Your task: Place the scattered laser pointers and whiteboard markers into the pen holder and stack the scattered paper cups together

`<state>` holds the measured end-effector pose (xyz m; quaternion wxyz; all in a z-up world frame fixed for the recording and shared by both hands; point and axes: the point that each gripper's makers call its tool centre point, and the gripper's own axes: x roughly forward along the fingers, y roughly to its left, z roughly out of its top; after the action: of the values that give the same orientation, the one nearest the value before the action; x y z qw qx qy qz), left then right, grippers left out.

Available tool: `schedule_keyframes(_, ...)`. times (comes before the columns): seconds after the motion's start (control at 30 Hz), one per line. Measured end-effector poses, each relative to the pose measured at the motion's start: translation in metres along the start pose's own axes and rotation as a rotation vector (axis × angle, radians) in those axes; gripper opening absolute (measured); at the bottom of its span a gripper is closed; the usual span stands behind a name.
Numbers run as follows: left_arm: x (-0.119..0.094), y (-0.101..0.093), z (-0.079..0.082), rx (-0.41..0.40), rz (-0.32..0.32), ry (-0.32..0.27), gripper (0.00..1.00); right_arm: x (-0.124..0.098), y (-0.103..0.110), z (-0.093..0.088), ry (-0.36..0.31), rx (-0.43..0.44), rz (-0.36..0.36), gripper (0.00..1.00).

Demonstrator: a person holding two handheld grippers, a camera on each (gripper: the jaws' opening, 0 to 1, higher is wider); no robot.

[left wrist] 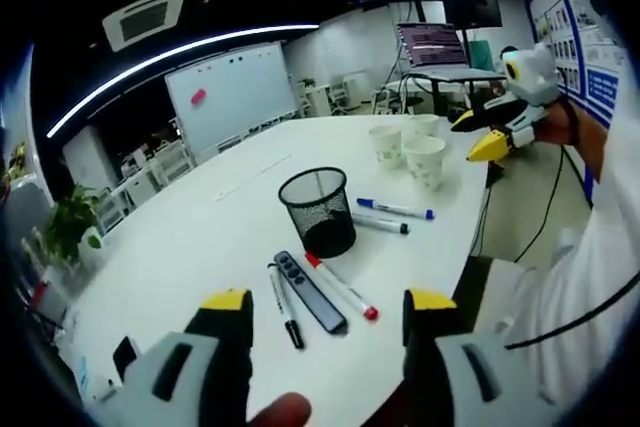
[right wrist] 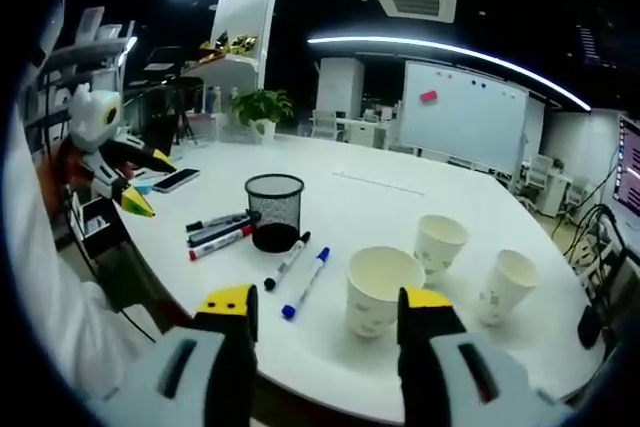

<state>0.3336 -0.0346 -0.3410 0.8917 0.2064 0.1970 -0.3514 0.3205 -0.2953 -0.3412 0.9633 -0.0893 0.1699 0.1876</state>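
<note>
A black mesh pen holder [left wrist: 318,212] [right wrist: 274,211] stands upright mid-table. In front of my open left gripper [left wrist: 328,302] lie a black laser pointer [left wrist: 310,292], a red-capped marker [left wrist: 342,287] and a black marker [left wrist: 285,307]. Beyond the holder lie a blue-capped marker [left wrist: 395,209] [right wrist: 306,282] and another black marker [left wrist: 380,222] [right wrist: 287,260]. Three paper cups [left wrist: 424,160] stand apart, upright. The nearest cup [right wrist: 380,290] is just ahead of my open right gripper [right wrist: 328,302]. The right gripper [left wrist: 476,133] hovers by the cups. The left gripper [right wrist: 148,181] is at the table's left edge.
The white round table [left wrist: 200,237] [right wrist: 400,197] ends close to both grippers. A phone [right wrist: 177,180] lies near its left edge. A potted plant [right wrist: 262,105], a whiteboard [right wrist: 465,117] and a laptop on a stand [left wrist: 435,47] stand beyond. A person's white sleeve [left wrist: 590,247] is on the right.
</note>
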Motion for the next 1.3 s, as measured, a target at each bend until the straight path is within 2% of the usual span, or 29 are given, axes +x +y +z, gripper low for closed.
schedule_keyframes(0.3,0.000,-0.001,-0.002,0.007,-0.005,0.007,0.62,0.000,-0.006,0.006,-0.028,0.012,-0.025,0.57)
schedule_keyframes(0.57,0.001,-0.002,-0.006,0.013,-0.022,0.017,0.63,-0.002,-0.015,0.006,-0.023,0.002,-0.047,0.57)
schedule_keyframes(0.7,-0.002,0.006,0.000,0.013,0.005,-0.022,0.62,-0.002,-0.017,0.007,-0.025,0.004,-0.051,0.57)
schedule_keyframes(0.87,-0.003,0.006,0.002,0.014,0.015,-0.020,0.62,0.002,-0.015,0.007,-0.025,0.004,-0.046,0.57)
schedule_keyframes(0.97,-0.003,0.003,0.001,0.015,0.008,-0.013,0.62,0.001,-0.015,0.016,-0.066,0.004,-0.062,0.55)
schedule_keyframes(1.3,-0.002,0.001,-0.001,0.017,0.001,-0.003,0.62,0.004,-0.019,0.018,-0.087,0.030,-0.068,0.56)
